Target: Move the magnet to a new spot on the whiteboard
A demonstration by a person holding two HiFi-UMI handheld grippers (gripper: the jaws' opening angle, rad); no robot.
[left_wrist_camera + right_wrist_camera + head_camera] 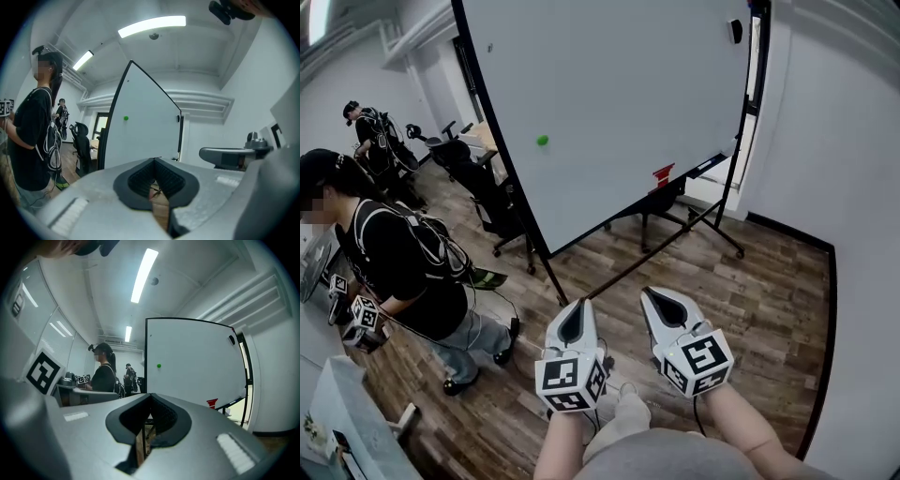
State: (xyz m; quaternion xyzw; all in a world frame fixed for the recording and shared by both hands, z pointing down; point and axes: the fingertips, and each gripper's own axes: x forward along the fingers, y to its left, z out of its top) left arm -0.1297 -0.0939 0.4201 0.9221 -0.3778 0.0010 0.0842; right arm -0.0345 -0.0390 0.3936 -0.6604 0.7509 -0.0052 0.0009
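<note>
The left gripper (578, 304) and the right gripper (648, 293) point at a big white whiteboard (628, 84) on a black stand.
The small round green magnet (543, 141) sticks on the left part of the whiteboard, well apart from both grippers. The grippers hang side by side over the brown wooden floor (750, 291). The fingers of both are clenched together with nothing in them. A person in a black shirt (398, 258) stands at the left.
</note>
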